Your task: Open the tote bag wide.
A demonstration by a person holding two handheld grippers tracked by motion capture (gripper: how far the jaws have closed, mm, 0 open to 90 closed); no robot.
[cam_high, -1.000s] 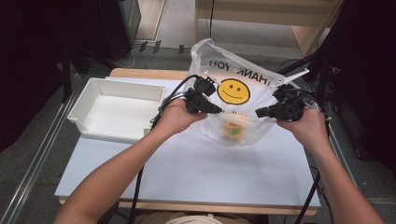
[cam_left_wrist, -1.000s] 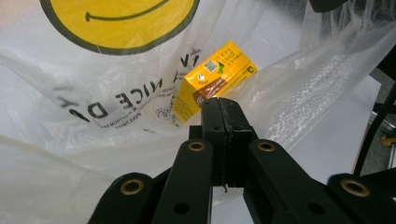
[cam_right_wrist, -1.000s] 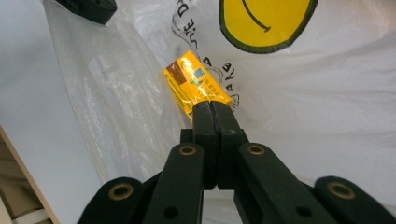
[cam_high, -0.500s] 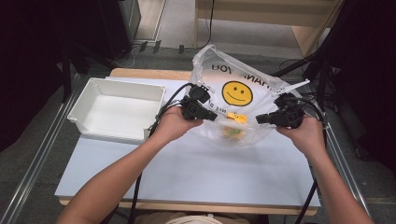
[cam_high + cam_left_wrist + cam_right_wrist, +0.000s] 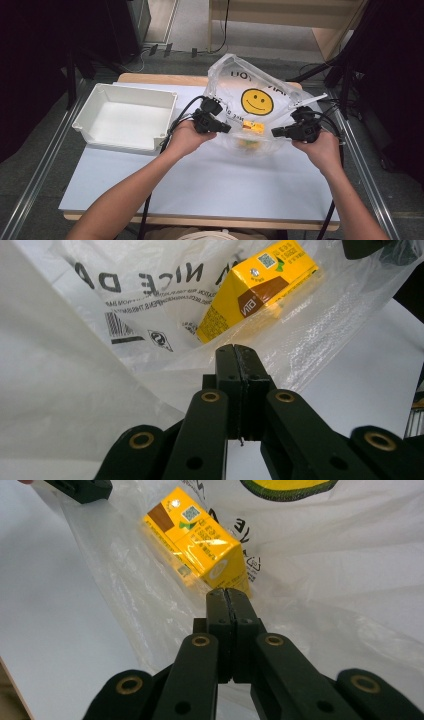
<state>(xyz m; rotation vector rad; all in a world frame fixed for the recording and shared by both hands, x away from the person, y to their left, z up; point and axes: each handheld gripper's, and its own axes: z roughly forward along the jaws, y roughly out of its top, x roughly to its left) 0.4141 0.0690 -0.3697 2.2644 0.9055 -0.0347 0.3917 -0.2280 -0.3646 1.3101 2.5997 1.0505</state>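
Bag [image 5: 235,80]: thin, soft, slippery film; take hold at rim.
Carton [image 5: 254,287]: light, stiff, inside bag.
Left gripper [image 5: 226,129]: pinching bag's rim.
Right gripper [image 5: 275,133]: clamped on bag's opposite rim.

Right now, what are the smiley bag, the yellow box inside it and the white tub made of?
The smiley bag looks like thin, see-through plastic film: it crinkles and shines. The yellow box seems to be glossy coated carton, with sharp folded edges and print. The white tub looks like hard, matte plastic, though it could be something else.

floor: grey floor [image 5: 185,30], cables lying at the far side
furniture: wooden shelf unit [image 5: 320,20] far right, dark cabinet [image 5: 127,22] far left
sides: black curtains [image 5: 395,75]
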